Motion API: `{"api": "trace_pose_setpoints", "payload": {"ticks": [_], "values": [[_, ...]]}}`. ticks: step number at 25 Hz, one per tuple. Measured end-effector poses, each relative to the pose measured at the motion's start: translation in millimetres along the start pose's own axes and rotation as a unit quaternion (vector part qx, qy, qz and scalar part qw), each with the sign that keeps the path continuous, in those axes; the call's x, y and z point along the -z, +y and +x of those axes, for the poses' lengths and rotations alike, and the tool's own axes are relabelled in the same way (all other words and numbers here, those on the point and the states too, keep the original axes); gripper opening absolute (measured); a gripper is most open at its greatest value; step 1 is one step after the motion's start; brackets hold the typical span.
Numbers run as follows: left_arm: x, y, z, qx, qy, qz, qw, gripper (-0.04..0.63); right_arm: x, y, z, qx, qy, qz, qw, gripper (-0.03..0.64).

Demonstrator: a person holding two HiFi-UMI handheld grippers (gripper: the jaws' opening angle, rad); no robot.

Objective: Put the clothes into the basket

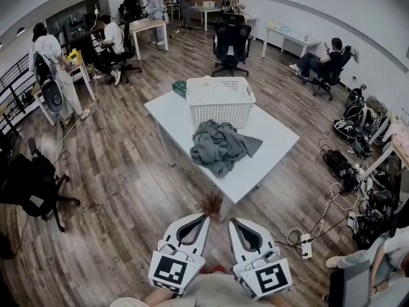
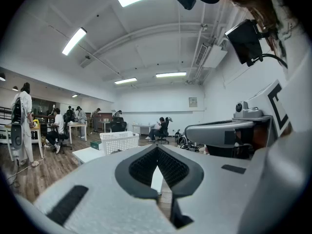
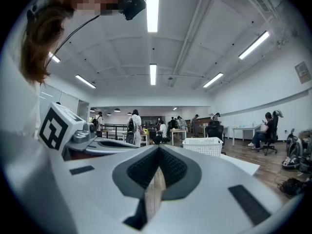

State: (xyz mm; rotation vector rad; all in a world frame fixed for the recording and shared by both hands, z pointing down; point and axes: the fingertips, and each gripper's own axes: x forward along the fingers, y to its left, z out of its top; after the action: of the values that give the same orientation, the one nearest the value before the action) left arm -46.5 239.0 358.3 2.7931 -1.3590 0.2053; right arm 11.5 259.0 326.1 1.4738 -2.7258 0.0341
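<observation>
Heap of grey clothes (image 1: 220, 147) at the middle of the white counter (image 1: 276, 141), crumpled, one flap trailing toward the right edge, none of it in the basket. White perforated basket (image 1: 220, 101) upright at the far end of the counter, just behind the clothes, open top showing nothing inside from the head view. Dark green box (image 1: 179, 88) at the far left edge, just beside the basket's left wall. Left gripper (image 1: 204, 217) and right gripper (image 1: 234, 222) side by side over the wooden floor, short of the counter's near corner and apart from it, both pointing toward the clothes. In the left gripper view, left gripper (image 2: 157, 149) closed, pads together at the tip, nothing between them; basket (image 2: 119, 141) and counter edge (image 2: 90, 154) ahead to the left. In the right gripper view, right gripper (image 3: 158, 147) likewise closed and empty; basket (image 3: 204, 146) ahead to the right on the counter (image 3: 241, 164). Black office chair (image 1: 230, 43) beyond the counter's far end.
</observation>
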Motion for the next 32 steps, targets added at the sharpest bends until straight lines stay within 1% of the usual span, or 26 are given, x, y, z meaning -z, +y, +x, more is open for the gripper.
{"api": "trace_pose_setpoints", "payload": {"ticks": [13,19,23,26,30,32], "values": [[2.4,8.9,-15.1,0.006,-0.004,-0.003,1.0,0.011,0.6,19.3,4.7,0.005,-0.001,0.0,1.0,0.014],[-1.6,9.1,-23.3,0.014,-0.005,-0.032,0.9994,0.011,4.3,31.6,5.7,0.01,0.0,0.011,1.0,0.014],[9.3,16.4,-28.3,0.019,-0.008,-0.01,0.9997,0.011,7.2,37.4,5.7,0.015,0.001,0.013,1.0,0.014],[8.0,19.5,-29.9,0.017,-0.009,-0.016,0.9997,0.011,9.1,37.1,6.9,0.018,0.003,0.014,1.0,0.014],[9.1,25.0,-31.1,0.014,-0.009,-0.01,0.9998,0.011,9.4,38.4,10.9,0.017,0.0,0.018,1.0,0.014],[7.5,28.4,-29.7,0.012,-0.007,-0.021,0.9997,0.011,9.8,37.7,15.5,0.017,0.0,0.018,1.0,0.014]]}}
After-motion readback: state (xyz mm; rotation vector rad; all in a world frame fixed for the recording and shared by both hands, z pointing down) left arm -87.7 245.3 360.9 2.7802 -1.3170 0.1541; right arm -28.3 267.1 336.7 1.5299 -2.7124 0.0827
